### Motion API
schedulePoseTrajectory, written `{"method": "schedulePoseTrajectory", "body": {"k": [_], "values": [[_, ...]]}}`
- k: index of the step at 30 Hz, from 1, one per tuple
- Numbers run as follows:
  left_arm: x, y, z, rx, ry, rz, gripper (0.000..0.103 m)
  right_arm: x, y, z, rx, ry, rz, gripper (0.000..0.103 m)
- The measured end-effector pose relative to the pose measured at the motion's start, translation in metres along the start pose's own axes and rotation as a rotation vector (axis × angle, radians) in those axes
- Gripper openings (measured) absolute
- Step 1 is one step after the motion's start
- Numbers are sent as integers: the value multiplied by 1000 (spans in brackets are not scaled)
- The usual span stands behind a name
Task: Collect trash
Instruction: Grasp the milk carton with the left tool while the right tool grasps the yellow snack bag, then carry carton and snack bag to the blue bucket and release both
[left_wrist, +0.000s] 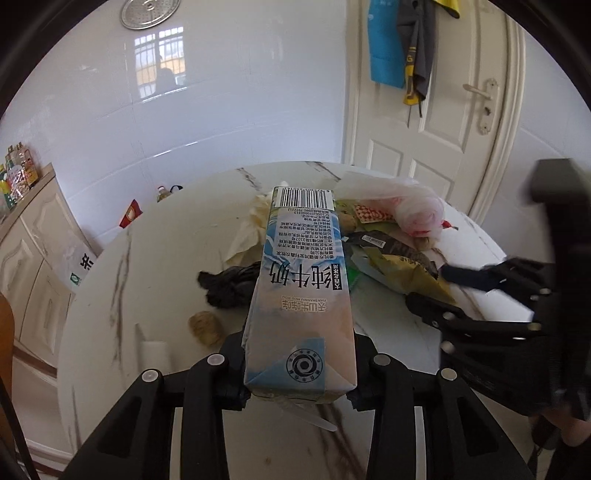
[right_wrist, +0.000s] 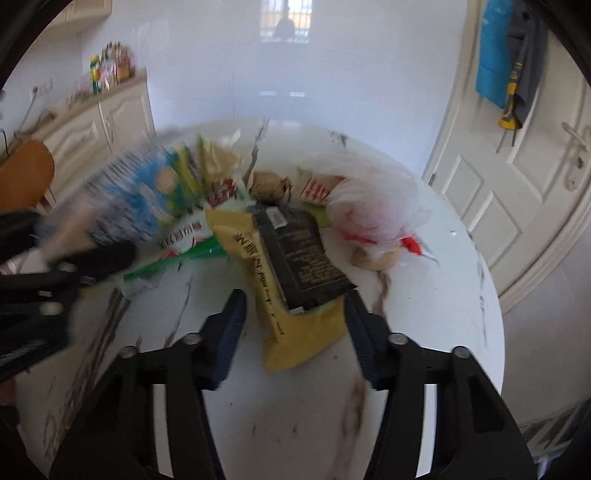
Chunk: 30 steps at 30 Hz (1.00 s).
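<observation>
A: so where's the milk carton?
B: clamped in the left gripper, lifted over the marble table.
A: right gripper?
B: jaws apart, nothing pinched, straddling the yellow snack bag with the black packet lying on it.

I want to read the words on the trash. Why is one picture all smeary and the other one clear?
Left wrist view: the milk carton is sharp, print readable though upside down; the other gripper at the right edge is smeared. Right wrist view: motion blur, worst on the blue packet at left. Both views bend straight edges, like the door.
</observation>
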<state>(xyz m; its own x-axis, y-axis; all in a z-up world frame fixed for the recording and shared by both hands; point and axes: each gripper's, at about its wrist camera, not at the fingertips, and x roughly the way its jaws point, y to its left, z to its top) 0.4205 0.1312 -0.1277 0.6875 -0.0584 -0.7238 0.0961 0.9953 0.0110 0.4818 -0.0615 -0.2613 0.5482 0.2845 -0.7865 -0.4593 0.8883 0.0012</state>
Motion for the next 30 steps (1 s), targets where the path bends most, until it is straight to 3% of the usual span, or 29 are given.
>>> {"method": "schedulePoseTrajectory", "body": {"k": [3,4,5,9,13,21,25,30], "values": [[-10,1,-1,7,-11,6,35,1,6,-2,-24,19,15,26],[-14,1,-2,2,-18,2,35,-6,7,-6,-18,10,60,15],[-18,-1,-3,1,-23,-2,35,-6,7,-6,-18,10,60,12],[-36,-10,-8,2,-45,-15,35,-30,-7,-16,78,-28,244,9],[-56,-21,-17,9,-71,-25,35,-60,-16,-25,110,-74,311,8],[-92,-66,-29,53,-110,-67,35,-127,-37,-45,132,-193,280,8],[-102,-107,-31,95,-117,-118,35,-166,-79,-75,195,-249,217,8],[-99,-174,-28,165,-101,-196,35,-185,-122,-104,263,-264,150,8]]}}
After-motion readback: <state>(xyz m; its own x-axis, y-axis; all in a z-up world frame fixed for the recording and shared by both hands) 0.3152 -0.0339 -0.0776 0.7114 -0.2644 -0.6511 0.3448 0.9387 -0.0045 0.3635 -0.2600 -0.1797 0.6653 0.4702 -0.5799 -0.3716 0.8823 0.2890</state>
